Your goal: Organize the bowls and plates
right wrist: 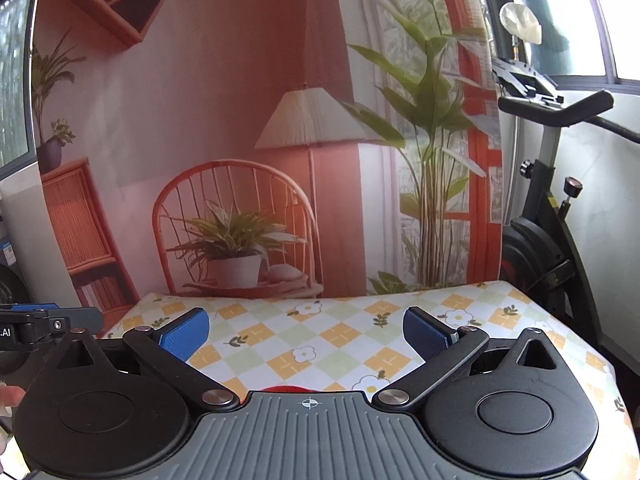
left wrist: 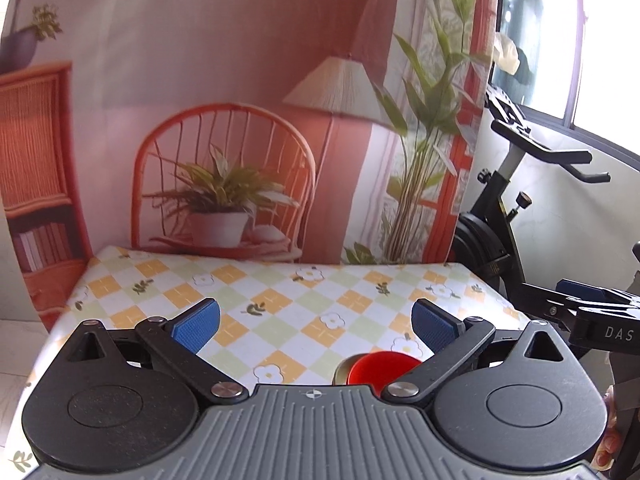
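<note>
We hold our left tongs (left wrist: 316, 324) spread wide and empty above a surface (left wrist: 280, 300) covered in a yellow-and-green checked floral cloth. A red bowl (left wrist: 380, 368) sits on the cloth close under them, toward their right finger, with an olive-rimmed dish (left wrist: 340, 370) touching its left side. Our right tongs (right wrist: 306, 332) are also wide and empty, the red bowl (right wrist: 286, 388) barely visible beneath them.

Checked tablecloth (left wrist: 280, 300) w/ printed room backdrop (left wrist: 200, 80) behind, exercise bike (left wrist: 504, 208) at right.
</note>
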`<state>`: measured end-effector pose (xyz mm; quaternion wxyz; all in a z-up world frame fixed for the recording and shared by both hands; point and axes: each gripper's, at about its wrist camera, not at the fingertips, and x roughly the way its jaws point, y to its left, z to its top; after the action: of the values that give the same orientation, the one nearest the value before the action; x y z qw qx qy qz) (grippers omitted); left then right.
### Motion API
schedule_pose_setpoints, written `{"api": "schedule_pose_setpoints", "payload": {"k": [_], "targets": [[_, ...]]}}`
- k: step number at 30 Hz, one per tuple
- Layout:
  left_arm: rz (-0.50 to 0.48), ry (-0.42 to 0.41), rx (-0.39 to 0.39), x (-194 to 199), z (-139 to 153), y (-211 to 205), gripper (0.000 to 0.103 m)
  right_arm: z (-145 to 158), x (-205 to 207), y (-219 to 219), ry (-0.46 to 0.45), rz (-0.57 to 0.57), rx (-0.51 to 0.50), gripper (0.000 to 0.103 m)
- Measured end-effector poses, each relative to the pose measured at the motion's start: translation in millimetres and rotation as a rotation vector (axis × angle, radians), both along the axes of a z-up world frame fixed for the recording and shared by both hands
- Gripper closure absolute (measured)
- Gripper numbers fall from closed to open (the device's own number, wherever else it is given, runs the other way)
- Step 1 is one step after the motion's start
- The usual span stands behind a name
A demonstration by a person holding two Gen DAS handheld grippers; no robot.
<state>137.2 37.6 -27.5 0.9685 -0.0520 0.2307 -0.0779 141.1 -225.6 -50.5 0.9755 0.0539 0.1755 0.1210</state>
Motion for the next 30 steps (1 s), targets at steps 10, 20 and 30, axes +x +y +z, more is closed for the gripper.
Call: {"api": "schedule_pose_setpoints", "payload": {"k": [10,20,30], "targets": [[0.02,-0.084,-0.017,-37.5,31.7,4.7,0.0,35.3,-34.6,-5.3,-0.083,0.007,0.005,0.0],[0.025,-0.16,0.034,-63.1,51.7,-3.7,0.0,51.7,-56.9,-9.9,-0.121,0.003,0.018,0.0],[0.043,-0.191,0.051,-75.5,60.8,-10.2,0.0,53.2,-62.4,-11.4,-0.124,0.002,0.02,0.0]]}}
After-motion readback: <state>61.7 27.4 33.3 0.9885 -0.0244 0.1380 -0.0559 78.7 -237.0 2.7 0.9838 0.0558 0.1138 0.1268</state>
